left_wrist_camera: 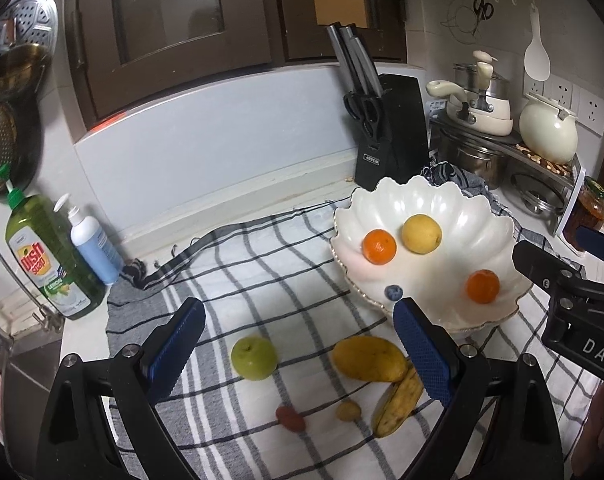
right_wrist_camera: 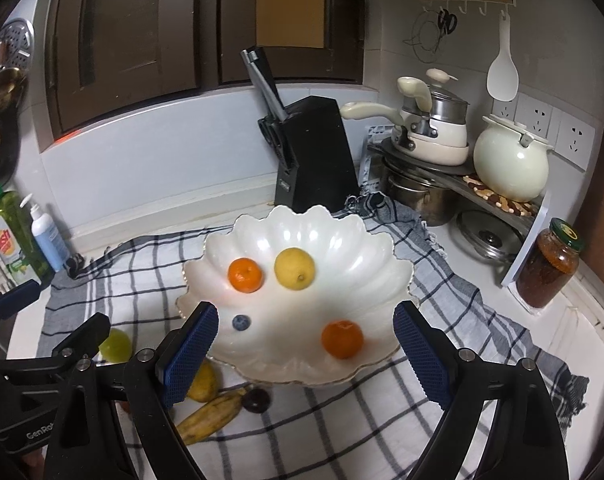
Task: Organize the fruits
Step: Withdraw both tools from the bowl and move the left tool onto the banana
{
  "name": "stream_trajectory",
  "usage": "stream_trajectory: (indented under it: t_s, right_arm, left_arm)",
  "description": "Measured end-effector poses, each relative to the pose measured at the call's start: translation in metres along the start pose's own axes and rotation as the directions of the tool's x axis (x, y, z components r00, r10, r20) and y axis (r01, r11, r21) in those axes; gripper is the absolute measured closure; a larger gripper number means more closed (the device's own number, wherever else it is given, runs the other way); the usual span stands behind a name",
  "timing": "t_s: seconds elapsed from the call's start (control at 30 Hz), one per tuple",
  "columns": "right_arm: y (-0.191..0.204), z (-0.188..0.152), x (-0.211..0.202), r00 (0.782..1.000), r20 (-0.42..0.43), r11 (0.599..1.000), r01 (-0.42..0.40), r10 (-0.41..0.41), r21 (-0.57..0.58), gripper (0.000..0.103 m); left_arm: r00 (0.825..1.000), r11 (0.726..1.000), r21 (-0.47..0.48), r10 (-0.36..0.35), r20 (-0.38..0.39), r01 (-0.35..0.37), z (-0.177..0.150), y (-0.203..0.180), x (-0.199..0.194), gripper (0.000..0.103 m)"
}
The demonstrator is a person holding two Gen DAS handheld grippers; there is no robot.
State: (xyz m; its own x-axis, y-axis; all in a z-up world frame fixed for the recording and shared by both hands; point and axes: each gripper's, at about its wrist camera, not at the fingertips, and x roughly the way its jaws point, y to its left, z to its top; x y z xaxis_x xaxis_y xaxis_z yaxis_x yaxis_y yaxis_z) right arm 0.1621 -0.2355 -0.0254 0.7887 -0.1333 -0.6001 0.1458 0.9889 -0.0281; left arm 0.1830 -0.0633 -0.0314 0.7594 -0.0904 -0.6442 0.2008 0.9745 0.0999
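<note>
From the left wrist view, the left gripper point(left_wrist_camera: 297, 344) has its jaws wide apart and empty above the checked cloth point(left_wrist_camera: 261, 260), where a green apple point(left_wrist_camera: 254, 357), a mango point(left_wrist_camera: 368, 359) and a banana point(left_wrist_camera: 398, 404) lie near the front edge. From the right wrist view, the right gripper point(right_wrist_camera: 306, 350) is also spread and empty over the white bowl point(right_wrist_camera: 342, 240), which holds two oranges point(right_wrist_camera: 245, 275), a lemon point(right_wrist_camera: 294, 269) and a blueberry point(right_wrist_camera: 241, 323).

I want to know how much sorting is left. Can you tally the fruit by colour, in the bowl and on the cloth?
Orange: 2, tangerines and in the bowl
Yellow: 4, lemon, mango, banana, small yellowish fruit
Green: 1, apple
Blue: 1, blueberry
Red: 1, small fruit
Dark purple: 1, round fruit
Total: 10
</note>
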Motion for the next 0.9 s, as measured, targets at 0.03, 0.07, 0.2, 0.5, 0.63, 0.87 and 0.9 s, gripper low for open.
stream_trajectory:
  t_s: [0.03,0.07,0.2,0.5,0.63,0.87,0.9]
  right_arm:
    - [0.002,-0.001,-0.001,1.0,-0.001,1.0,0.0,0.0,-0.002,0.013]
    - [0.003,-0.003,-0.001,1.0,-0.001,1.0,0.0,0.0,-0.003,0.013]
    - [0.003,-0.009,-0.003,1.0,-0.005,1.0,0.001,-0.001,0.002,0.013]
    - [-0.007,-0.03,-0.006,1.0,-0.023,1.0,0.014,-0.014,0.028,0.013]
    - [-0.015,-0.045,-0.002,0.999,-0.045,0.999,0.027,-0.026,0.043,0.013]
    - [-0.024,-0.073,0.008,0.995,-0.095,0.996,0.037,-0.029,0.085,0.013]
    - [-0.026,-0.076,0.009,0.994,-0.101,0.995,0.04,-0.031,0.091,0.013]
  left_arm:
    - [1.0,1.0,-0.003,-0.002,0.0,0.002,-0.002,0.001,-0.001,0.007]
    - [1.0,1.0,-0.004,-0.004,-0.001,0.004,-0.003,0.002,-0.001,0.007]
    - [1.0,1.0,-0.005,-0.016,-0.001,0.016,-0.009,0.002,-0.002,0.007]
    - [0.995,0.994,0.044,-0.095,-0.015,0.095,-0.031,-0.021,0.003,0.007]
    - [0.991,0.989,0.067,-0.129,-0.045,0.132,-0.044,-0.032,0.013,0.007]
    - [0.98,0.976,0.117,-0.173,-0.101,0.185,-0.067,-0.052,0.029,0.015]
    - [0.977,0.973,0.127,-0.18,-0.109,0.194,-0.069,-0.055,0.03,0.016]
